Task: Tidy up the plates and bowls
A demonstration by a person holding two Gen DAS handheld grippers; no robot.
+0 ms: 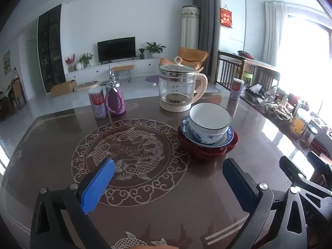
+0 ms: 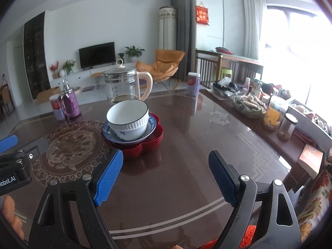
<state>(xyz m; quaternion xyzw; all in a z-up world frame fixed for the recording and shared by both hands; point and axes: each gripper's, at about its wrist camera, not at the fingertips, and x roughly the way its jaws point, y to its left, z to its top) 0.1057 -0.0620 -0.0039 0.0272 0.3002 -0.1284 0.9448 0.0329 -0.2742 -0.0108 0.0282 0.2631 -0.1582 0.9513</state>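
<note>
**Dishes stacked, both tongs spread and empty**

We start with the brown table [image 1: 207, 197], its glossy top carrying a pale fish medallion [image 1: 129, 161]. The left wrist view shows that medallion whole, at 10 o'clock from the left gripper [image 1: 168, 176]; the right wrist view catches only part of it, at 9 o'clock.

Next in size is the glass kettle [image 1: 177, 87] with a cream handle, standing at 12 o'clock just behind the stack. The stack itself sits near mid-table: red lobed plates [image 1: 207, 152] at the bottom, a blue-patterned plate [image 1: 226, 140] on them, a blue-and-white bowl [image 1: 209, 138] in that, and a white ribbed bowl [image 1: 209, 117] nested on top. From the left it lies at 1 o'clock, from the right gripper [image 2: 166, 170] at 11 o'clock.

Only the right wrist view shows the side counter's jars [image 2: 276, 112] and basket of snacks [image 2: 249, 103] clearly, at 2 o'clock, and the left tool's blue fingertip [image 2: 8, 143] at 9 o'clock. The purple bottle [image 1: 115, 99] and the can [image 1: 97, 102] beside it stand at 11 o'clock in the left view; a second can [image 1: 236, 89] stands at 1 o'clock.

Both tongs are spread wide, pinching nothing, held short of the stack and apart from it.
</note>
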